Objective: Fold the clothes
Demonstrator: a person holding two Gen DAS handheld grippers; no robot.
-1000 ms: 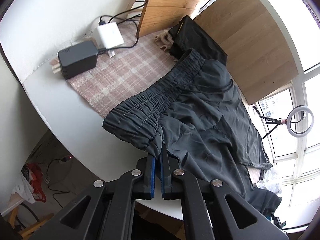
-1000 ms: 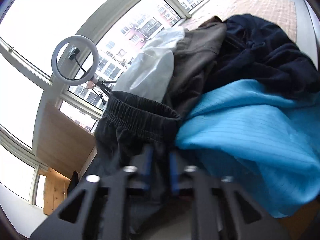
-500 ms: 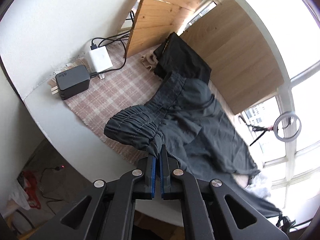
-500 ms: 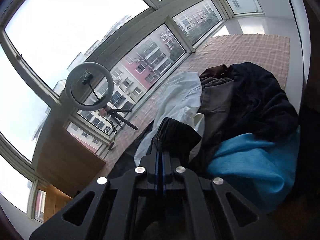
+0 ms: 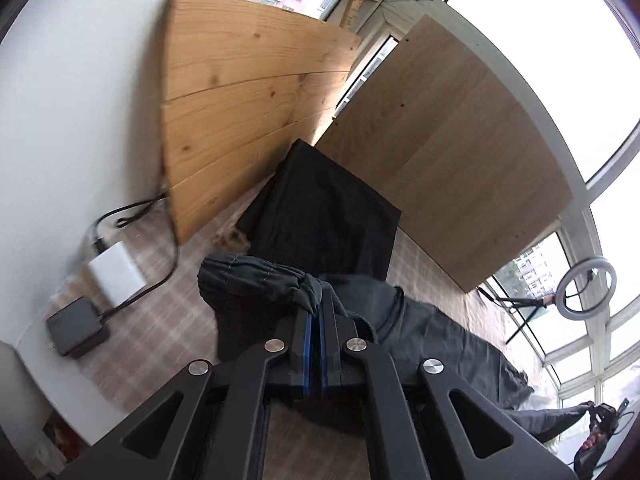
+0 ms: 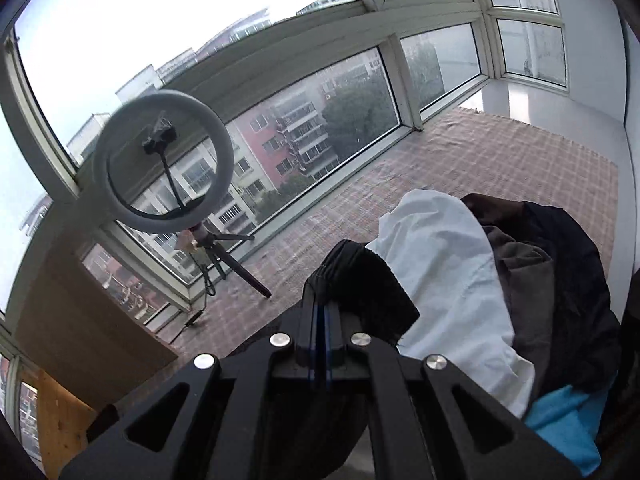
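- While the left gripper (image 5: 316, 316) pinches the gathered waistband of the dark grey shorts (image 5: 432, 332), its fingers are clamped nearly flat together on the fabric, that corner up off the plaid cloth (image 5: 160, 320).
- Over on the other side, the right gripper (image 6: 322, 312) is squeezed tight on the opposite end of the same waistband, dark cloth bunched just past its tips.
- So the shorts hang between the two hands, legs trailing down onto the worktop toward the windows; no fold laid in this garment yet, by my reading.
- One black piece (image 5: 320, 216) sits squared off against the wooden boards (image 5: 248, 92), looking already folded.
- Plenty left: a heap waits beside the right hand, with a white garment (image 6: 448, 280), a brown one, a dark navy one and something bright blue (image 6: 560, 420).
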